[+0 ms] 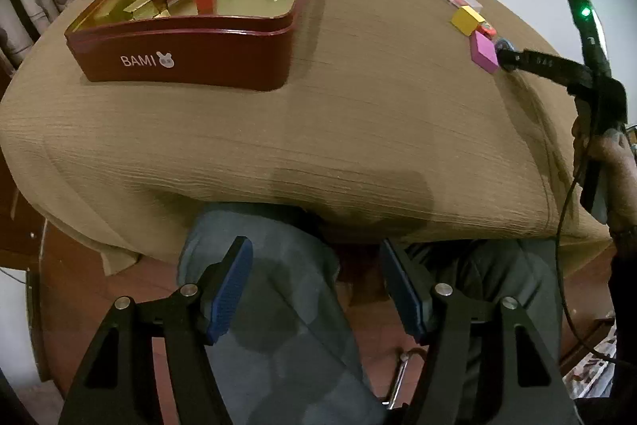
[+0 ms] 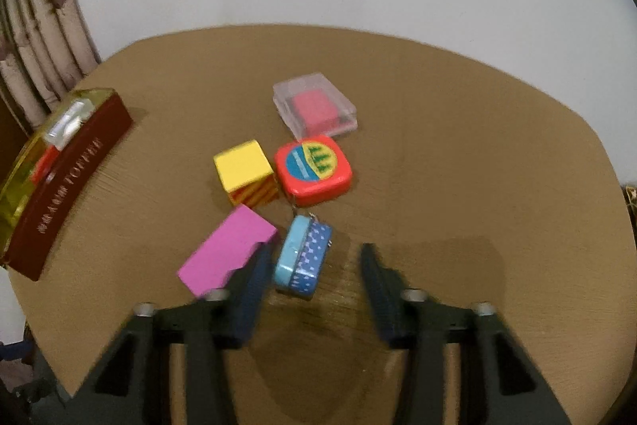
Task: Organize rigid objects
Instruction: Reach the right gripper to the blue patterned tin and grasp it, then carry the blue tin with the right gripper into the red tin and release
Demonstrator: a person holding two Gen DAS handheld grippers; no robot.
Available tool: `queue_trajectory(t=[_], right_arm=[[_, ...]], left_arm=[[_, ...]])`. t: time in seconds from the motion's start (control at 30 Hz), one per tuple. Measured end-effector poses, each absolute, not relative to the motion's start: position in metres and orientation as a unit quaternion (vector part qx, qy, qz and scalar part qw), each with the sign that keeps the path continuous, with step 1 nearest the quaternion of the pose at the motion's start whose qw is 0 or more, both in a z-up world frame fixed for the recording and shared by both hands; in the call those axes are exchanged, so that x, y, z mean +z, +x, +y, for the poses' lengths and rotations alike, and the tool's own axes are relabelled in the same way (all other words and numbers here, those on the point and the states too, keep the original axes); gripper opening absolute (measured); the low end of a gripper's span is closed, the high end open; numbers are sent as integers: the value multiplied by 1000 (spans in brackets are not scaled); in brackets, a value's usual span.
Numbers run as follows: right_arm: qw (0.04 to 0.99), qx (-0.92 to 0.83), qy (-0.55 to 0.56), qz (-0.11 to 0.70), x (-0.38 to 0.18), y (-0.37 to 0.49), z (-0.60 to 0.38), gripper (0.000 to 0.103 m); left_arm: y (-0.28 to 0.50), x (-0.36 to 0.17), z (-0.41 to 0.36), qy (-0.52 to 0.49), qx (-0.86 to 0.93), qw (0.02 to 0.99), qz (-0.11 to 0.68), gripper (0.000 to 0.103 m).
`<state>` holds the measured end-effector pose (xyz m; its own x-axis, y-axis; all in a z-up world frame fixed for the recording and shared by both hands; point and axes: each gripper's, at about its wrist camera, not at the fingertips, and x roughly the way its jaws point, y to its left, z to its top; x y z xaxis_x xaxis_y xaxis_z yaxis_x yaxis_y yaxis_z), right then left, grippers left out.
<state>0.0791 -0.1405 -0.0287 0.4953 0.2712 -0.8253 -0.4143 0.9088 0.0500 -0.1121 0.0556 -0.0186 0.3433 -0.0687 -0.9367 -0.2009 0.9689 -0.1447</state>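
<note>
Blue tin [image 2: 303, 257] sits between the right gripper [image 2: 312, 265] fingers, which stand open, not pinching it. Left gripper [image 1: 318, 289] waits open, empty, near the box [image 1: 191, 54].

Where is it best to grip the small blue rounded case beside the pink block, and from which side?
Probably pinch the small blue rounded case across its two broad faces, from above: it stands on edge, faces nearly upright. The pink rectangular block crowds one face.
</note>
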Motion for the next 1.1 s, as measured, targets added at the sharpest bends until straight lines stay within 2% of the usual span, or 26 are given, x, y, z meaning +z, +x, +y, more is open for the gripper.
queue_trajectory(t=[0.2,0.33,0.5,0.7,0.83,0.9,1.1], right_arm=[[867,209,-49,449,-20,68,-156,22],[863,259,-8,433,15,42,-161,22],[832,368,-4,416,67,18,-101,22],[794,439,-111,406,88,4,30,22],[788,413,-191,415,67,11,100,22],[796,383,-253,394,55,8,125,22],[788,335,-355,374,26,6,170,22]], left_arm=[[-112,-18,54,-118,40,811,572,62],[-116,-12,51,-109,41,816,566,62],[-126,-5,53,-110,46,821,558,64],[-137,2,74,-127,61,827,544,65],[-143,7,87,-132,71,834,531,65],[-145,6,91,-136,71,835,529,67],[-141,-3,94,-152,55,825,542,67]])
